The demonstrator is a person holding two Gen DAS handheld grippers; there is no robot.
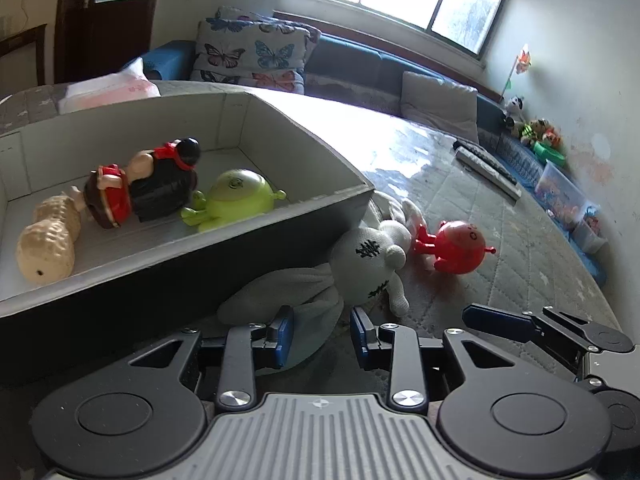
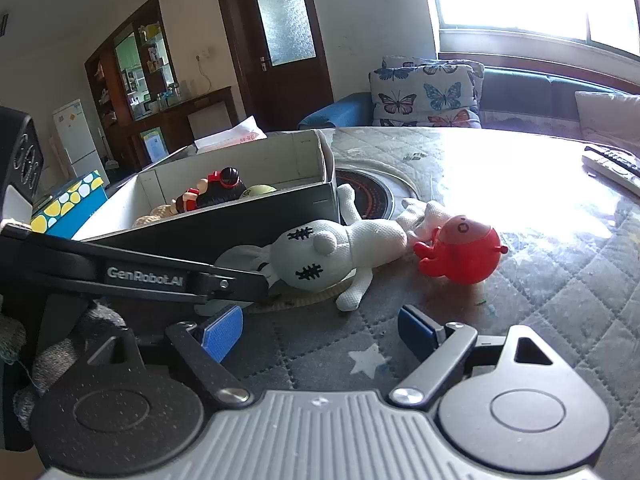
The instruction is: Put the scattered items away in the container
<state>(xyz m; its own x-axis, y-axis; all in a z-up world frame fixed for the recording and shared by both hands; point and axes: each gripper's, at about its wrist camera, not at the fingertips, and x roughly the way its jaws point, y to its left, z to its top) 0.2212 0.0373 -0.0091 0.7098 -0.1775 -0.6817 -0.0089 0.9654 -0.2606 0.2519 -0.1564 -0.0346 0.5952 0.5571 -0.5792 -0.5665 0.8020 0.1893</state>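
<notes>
White knitted plush rabbit lies on the quilted desk against the grey cardboard box, its length parallel to that wall; left gripper and right gripper jaws apart, empty.

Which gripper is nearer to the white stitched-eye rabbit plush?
Left. The left gripper is open with the rabbit plush's floppy ear lying between its fingers. The right gripper, also open, sits back from the plush, bare quilted cloth between them.
</notes>
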